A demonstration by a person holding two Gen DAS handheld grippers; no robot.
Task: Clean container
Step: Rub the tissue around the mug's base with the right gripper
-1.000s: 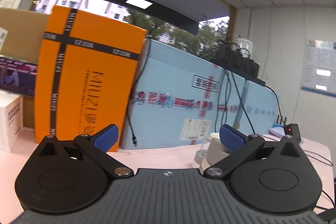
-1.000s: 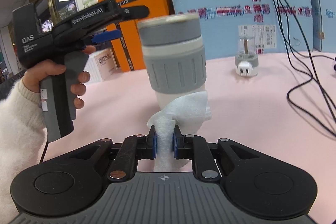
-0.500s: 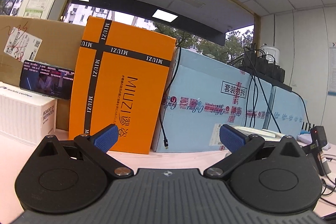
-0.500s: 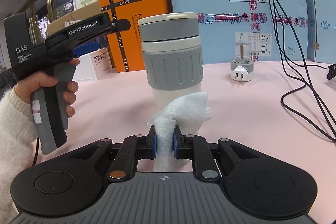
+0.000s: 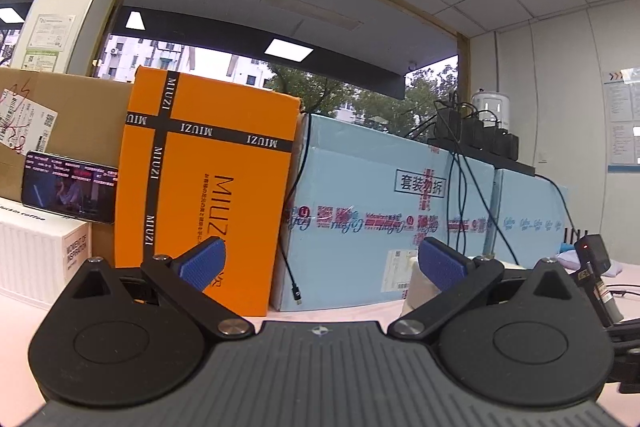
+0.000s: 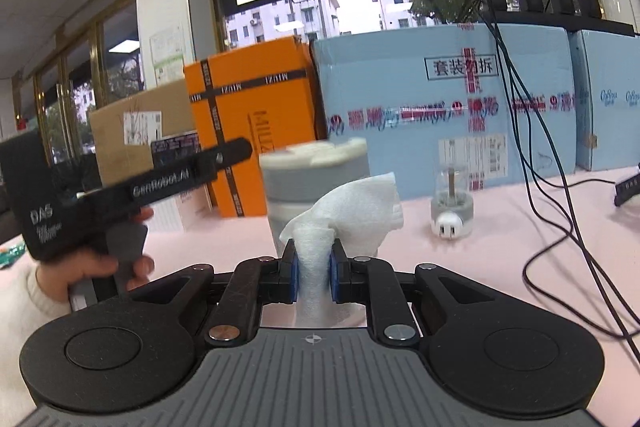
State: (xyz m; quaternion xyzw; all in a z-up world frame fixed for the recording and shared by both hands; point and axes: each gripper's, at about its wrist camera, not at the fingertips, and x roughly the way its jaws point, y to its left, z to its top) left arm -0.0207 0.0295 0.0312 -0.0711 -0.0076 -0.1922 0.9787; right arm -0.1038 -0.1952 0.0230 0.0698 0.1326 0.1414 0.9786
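Left gripper (image 5: 320,265) sits wide open with nothing in it, left of the white-and-grey ribbed cylindrical container (image 6: 316,195) on the pink table (image 6: 500,259). Right gripper (image 6: 314,277), just in front of that container, is clamped tight on a crumpled white paper tissue (image 6: 348,211).
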